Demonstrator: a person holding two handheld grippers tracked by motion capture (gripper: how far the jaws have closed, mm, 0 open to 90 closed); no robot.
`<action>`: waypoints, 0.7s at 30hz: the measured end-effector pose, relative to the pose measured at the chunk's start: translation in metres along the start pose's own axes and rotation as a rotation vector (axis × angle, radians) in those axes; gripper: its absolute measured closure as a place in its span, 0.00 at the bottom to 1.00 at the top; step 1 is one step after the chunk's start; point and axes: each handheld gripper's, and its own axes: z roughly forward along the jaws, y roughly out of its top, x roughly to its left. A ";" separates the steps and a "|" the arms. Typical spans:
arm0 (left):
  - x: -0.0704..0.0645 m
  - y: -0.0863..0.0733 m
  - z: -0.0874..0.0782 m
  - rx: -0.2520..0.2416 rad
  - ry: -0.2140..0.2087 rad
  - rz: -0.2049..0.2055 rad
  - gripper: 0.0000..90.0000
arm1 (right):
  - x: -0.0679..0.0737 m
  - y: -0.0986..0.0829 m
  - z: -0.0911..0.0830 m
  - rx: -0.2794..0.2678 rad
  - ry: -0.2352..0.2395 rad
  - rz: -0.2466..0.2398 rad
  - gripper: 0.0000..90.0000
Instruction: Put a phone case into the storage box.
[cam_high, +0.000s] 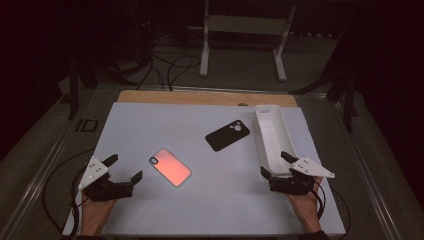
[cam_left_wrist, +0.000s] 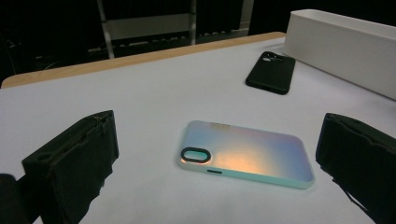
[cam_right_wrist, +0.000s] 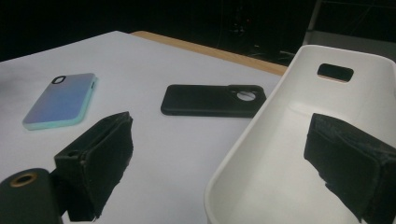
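An iridescent phone case (cam_high: 170, 166) lies flat on the white table (cam_high: 200, 125), pink-orange from above and pale blue in the left gripper view (cam_left_wrist: 245, 154). A black phone case (cam_high: 227, 135) lies farther back, toward a long white tray (cam_high: 274, 140) at the right. My left gripper (cam_high: 123, 167) stands open at the front left, its jaws wide apart with the iridescent case just ahead of them. My right gripper (cam_high: 276, 164) is open at the near end of the tray, with the tray's rim (cam_right_wrist: 233, 158) between its jaws and one jaw over the empty inside.
A wooden strip (cam_high: 200, 96) edges the table's far side. Beyond it stand a white frame (cam_high: 240, 30) and loose cables on a dark floor. Metal rails run along both sides of the table. The tray has a slot (cam_right_wrist: 335, 72) in its far end wall.
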 end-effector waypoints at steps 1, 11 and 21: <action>0.000 0.000 0.001 -0.001 -0.002 0.001 0.00 | 0.000 0.000 0.000 0.000 -0.001 -0.001 0.09; -0.004 0.010 0.008 0.007 -0.020 -0.001 0.00 | -0.002 0.001 -0.001 -0.006 -0.012 0.007 0.09; -0.012 0.022 0.023 0.031 -0.056 0.009 0.00 | -0.003 0.001 0.000 -0.008 -0.012 0.006 0.09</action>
